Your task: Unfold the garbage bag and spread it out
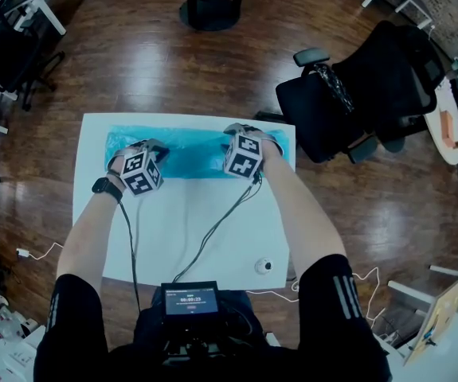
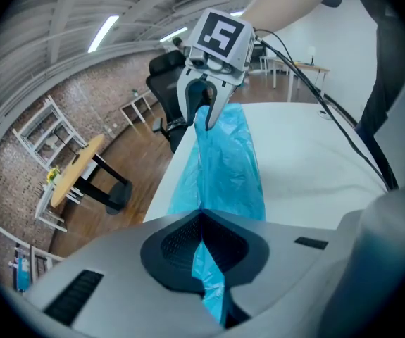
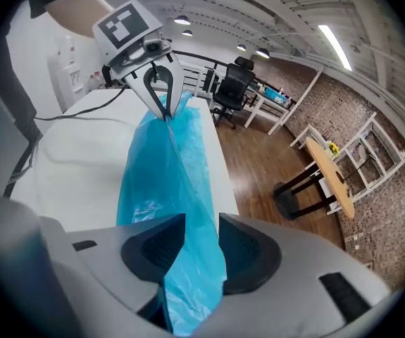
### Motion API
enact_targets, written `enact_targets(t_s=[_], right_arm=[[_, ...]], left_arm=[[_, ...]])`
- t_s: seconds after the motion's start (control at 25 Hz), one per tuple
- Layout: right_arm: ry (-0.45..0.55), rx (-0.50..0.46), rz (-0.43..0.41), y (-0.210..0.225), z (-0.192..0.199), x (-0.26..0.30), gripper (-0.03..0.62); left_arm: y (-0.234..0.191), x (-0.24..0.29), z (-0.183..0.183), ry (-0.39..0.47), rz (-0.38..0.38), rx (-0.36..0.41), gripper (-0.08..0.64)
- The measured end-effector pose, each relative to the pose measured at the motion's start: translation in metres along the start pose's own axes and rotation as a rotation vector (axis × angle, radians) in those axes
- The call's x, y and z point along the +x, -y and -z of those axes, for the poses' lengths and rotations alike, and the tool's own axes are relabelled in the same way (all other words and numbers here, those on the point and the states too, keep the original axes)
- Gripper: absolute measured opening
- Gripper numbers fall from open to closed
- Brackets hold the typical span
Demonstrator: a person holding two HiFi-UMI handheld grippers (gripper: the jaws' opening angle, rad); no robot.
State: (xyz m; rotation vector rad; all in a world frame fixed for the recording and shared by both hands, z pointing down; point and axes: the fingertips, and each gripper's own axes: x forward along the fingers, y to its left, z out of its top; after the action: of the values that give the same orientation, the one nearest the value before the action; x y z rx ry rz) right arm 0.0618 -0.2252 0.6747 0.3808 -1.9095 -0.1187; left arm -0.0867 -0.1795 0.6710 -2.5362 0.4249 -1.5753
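Blue garbage bag [image 1: 190, 151] lies as a long folded strip along the far edge of the white counter [image 1: 173, 237], ends lifted between both grippers. Left gripper [image 2: 201, 236] is pressed together, pinching the left end of the bag. Right gripper [image 3: 194, 239] has jaws spread, film hanging loose through the gap, pads not clamping it. Step in hand looks like regripping the right end to open a fold. To do it well: right should take one layer only at the edge, left keeps its pinch as anchor, then pull apart and toward the near side, low over the counter. Bare counter on the near side gives room. In the way: gripper cables [image 1: 213, 229] and a small white round object [image 1: 264, 266]. Office chair [image 1: 372, 86] stands well apart at the right.
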Motion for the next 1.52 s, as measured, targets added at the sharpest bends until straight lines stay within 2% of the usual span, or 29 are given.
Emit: enact_targets(t_s=[0.16,0.32,0.52,0.88,1.28,1.52], right_arm=[[-0.02,-0.006,-0.007,-0.007,0.005,0.005,0.17],[-0.023,0.015,0.026,-0.006,0.009,0.004,0.074],[-0.01,0.032,0.069,-0.007,0.006,-0.002,0.034],[0.028,0.034,0.172,-0.009,-0.009,-0.033,0.031],[0.059,0.116,0.269,-0.034,-0.017,-0.063,0.035],[0.066,0.168,0.291,-0.053,-0.014,-0.076,0.04]], left_arm=[[0.001,0.0,0.001,0.0,0.003,-0.009,0.008],[0.0,-0.002,0.0,0.01,-0.004,-0.031,0.008],[0.001,-0.004,0.001,0.016,-0.016,-0.043,0.008],[0.003,-0.018,-0.002,0.041,-0.054,-0.054,0.009],[0.019,-0.038,-0.003,0.085,-0.099,-0.092,0.009],[0.034,-0.048,-0.007,0.102,-0.116,-0.102,0.009]])
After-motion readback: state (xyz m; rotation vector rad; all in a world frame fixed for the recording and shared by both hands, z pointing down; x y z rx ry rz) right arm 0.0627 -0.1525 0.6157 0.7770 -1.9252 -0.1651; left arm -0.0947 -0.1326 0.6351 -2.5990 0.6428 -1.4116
